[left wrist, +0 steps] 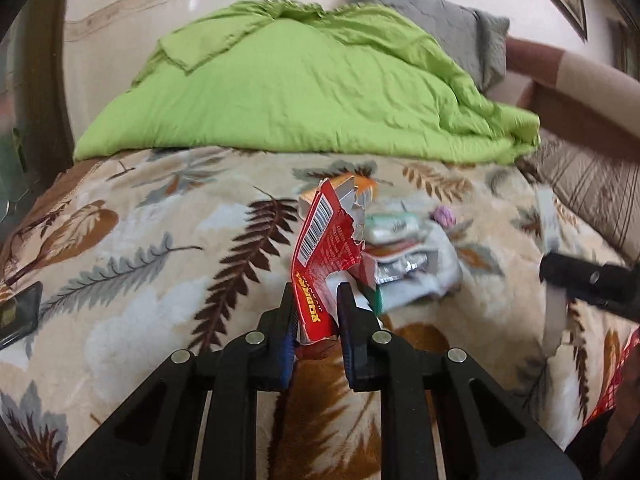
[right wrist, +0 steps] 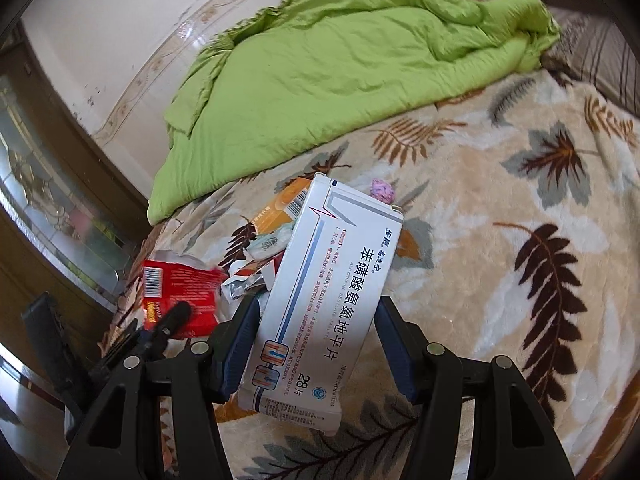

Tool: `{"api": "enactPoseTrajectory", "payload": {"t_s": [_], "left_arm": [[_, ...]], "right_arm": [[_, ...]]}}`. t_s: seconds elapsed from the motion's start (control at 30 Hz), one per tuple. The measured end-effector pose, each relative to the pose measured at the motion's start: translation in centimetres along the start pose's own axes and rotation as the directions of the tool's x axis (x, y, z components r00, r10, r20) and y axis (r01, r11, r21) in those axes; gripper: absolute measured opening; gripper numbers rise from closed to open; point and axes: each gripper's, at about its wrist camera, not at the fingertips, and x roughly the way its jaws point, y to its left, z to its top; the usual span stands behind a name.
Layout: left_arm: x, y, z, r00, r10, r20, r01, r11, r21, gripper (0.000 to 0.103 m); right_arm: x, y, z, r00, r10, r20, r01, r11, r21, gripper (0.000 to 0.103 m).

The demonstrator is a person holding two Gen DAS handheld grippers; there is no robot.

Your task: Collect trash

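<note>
The torn red wrapper (left wrist: pixel 320 256) stands over the bed (left wrist: pixel 132 264), pinched only at its lower edge by your left tool (left wrist: pixel 314 296), so it may slip free, while your right tool (right wrist: pixel 316 316) clamps the white box (right wrist: pixel 324 300) askew.

Right gripper (left wrist: pixel 576 284) is showing only as a blurred black tip at the left view's right edge, its jaws out of sight there. White box (right wrist: pixel 320 300) is covering part of the litter pile (right wrist: pixel 256 264). Small pink thing (right wrist: pixel 383 190) is blurring, possibly a wrapper.
</note>
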Motion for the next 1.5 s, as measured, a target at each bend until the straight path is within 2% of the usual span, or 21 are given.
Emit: {"api": "enactPoseTrajectory", "payload": {"t_s": [0.13, 0.23, 0.4, 0.5, 0.63, 0.93, 1.5], "left_arm": [[0.7, 0.0, -0.4, 1.000, -0.005, -0.025, 0.005, 1.000, -0.014, 0.018], [-0.6, -0.3, -0.4, 1.000, 0.008, 0.023, -0.008, 1.000, -0.019, 0.017], [-5.3, -0.8, -0.8, 0.993, 0.037, 0.108, -0.034, 0.999, -0.026, 0.017], [-8.3, -1.8, -2.2, 0.986, 0.073, 0.148, -0.075, 0.997, 0.013, 0.017], [-10.0, -2.1, -3.5, 0.983, 0.105, 0.150, -0.110, 0.994, 0.021, 0.018], [-8.3, -1.9, -3.7, 0.974, 0.177, 0.141, -0.184, 0.982, 0.037, 0.018], [-7.8, -1.6, -3.8, 0.968, 0.213, 0.136, -0.221, 0.974, 0.044, 0.018]], "right_arm": [[-0.4, 0.3, -0.1, 1.000, -0.010, 0.018, 0.011, 1.000, -0.022, 0.064], [-0.8, 0.4, -0.1, 0.999, -0.025, 0.031, 0.026, 0.999, -0.036, 0.064], [-2.0, 1.0, -0.8, 0.998, -0.027, 0.051, 0.031, 0.997, -0.076, 0.064], [-3.1, 2.1, -2.0, 0.998, -0.024, 0.062, 0.032, 0.989, -0.141, 0.064], [-4.9, 3.9, -3.9, 0.994, -0.033, 0.101, 0.059, 0.963, -0.264, 0.064], [-5.4, 5.8, -6.0, 0.988, -0.068, 0.137, 0.117, 0.912, -0.393, 0.064], [-4.1, 6.2, -5.9, 0.989, -0.093, 0.117, 0.132, 0.908, -0.398, 0.064]]}}
